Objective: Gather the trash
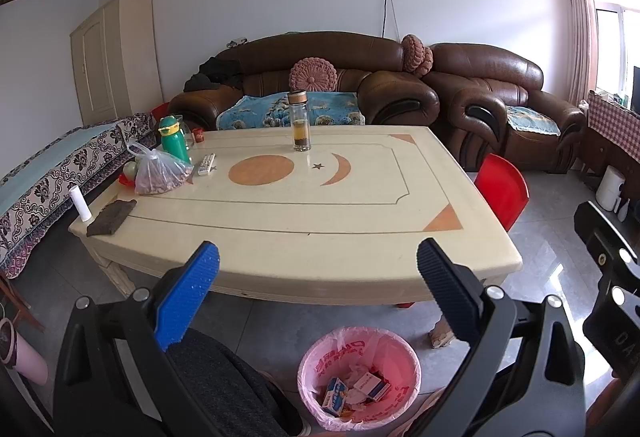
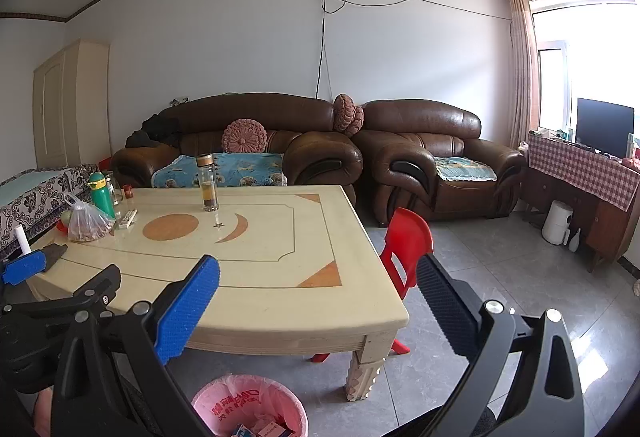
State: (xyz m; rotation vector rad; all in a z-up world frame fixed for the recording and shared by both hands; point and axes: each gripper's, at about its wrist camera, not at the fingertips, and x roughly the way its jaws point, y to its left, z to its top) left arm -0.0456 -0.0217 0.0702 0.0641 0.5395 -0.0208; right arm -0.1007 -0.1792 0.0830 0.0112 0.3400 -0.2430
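A pink-lined trash bin [image 1: 360,377] stands on the floor by the table's near edge, with small boxes and crumpled paper inside; it also shows in the right wrist view [image 2: 250,407]. My left gripper [image 1: 318,269] is open and empty, held above the bin in front of the cream table [image 1: 320,213]. My right gripper [image 2: 320,285] is open and empty, over the table's near right corner [image 2: 376,317]. The left gripper's blue finger [image 2: 24,271] shows at the left edge of the right wrist view.
On the table's left side: a dark cloth [image 1: 112,217], a white roll [image 1: 80,203], a plastic bag of nuts [image 1: 160,173], a green bottle [image 1: 174,139], a remote [image 1: 206,163]. A glass tea bottle [image 1: 300,121] stands mid-table. A red plastic chair [image 2: 408,245] and brown sofas [image 2: 432,157] are behind.
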